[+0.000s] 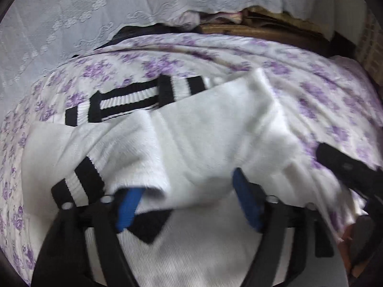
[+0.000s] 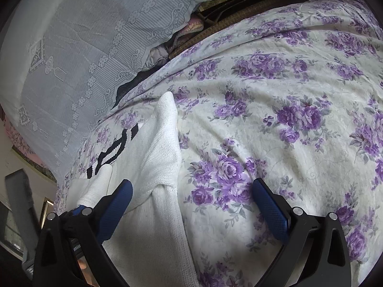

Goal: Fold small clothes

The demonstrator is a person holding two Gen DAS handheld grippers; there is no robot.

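Note:
A small white knit sweater (image 1: 191, 138) with black-and-white striped ribbed trim (image 1: 129, 98) lies partly folded on a floral bed sheet (image 1: 323, 91). My left gripper (image 1: 189, 189) is open just above the sweater, its blue pads (image 1: 246, 201) wide apart over a folded sleeve with a striped cuff (image 1: 81, 179). The right gripper shows as a black shape (image 1: 340, 162) at the right of that view. In the right wrist view the sweater's right edge (image 2: 158, 157) runs between the pads. My right gripper (image 2: 191, 198) is open and empty, left pad (image 2: 115, 205) over the sweater, right pad over the sheet.
The white sheet with purple roses (image 2: 287, 119) covers the bed to the right. A pale lace cloth (image 2: 83, 47) hangs at the back left. Dark wooden furniture and bundled fabric (image 2: 215, 12) sit beyond the bed's far edge.

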